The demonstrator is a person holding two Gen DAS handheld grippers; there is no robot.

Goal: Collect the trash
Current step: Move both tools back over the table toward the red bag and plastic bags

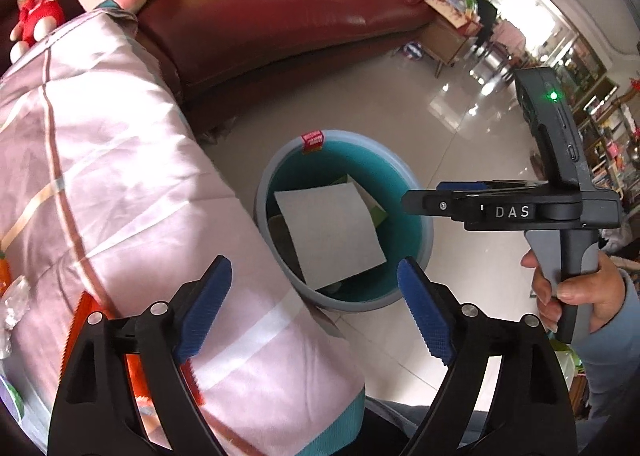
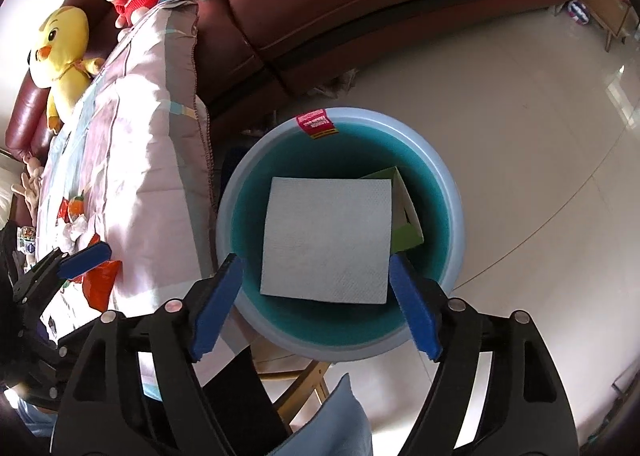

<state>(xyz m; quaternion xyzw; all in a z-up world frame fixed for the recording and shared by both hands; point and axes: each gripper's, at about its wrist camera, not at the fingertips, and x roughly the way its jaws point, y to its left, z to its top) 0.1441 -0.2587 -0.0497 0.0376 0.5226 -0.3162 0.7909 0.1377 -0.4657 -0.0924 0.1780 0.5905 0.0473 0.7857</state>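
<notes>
Blue-padded right claw (image 2: 316, 304) hangs spread and empty over the round blue-grey plastic bin (image 2: 452, 192); inside lies a flat square white paper tissue (image 2: 326, 240) on a green cardboard box (image 2: 406, 216), so part of the trash looks already collected; left claw (image 1: 316, 308) gapes too, holding nothing; an orange crinkled wrapper (image 2: 100, 282) and other scraps on the pink quilt (image 1: 120, 136) remain, by my reckoning.

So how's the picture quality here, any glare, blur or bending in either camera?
Left wrist view: fisheye bends the sofa, windows blow out top right, glare streaks the floor. Right wrist view: sharp on the tissue in the bin, sunlight washes out the quilt.
</notes>
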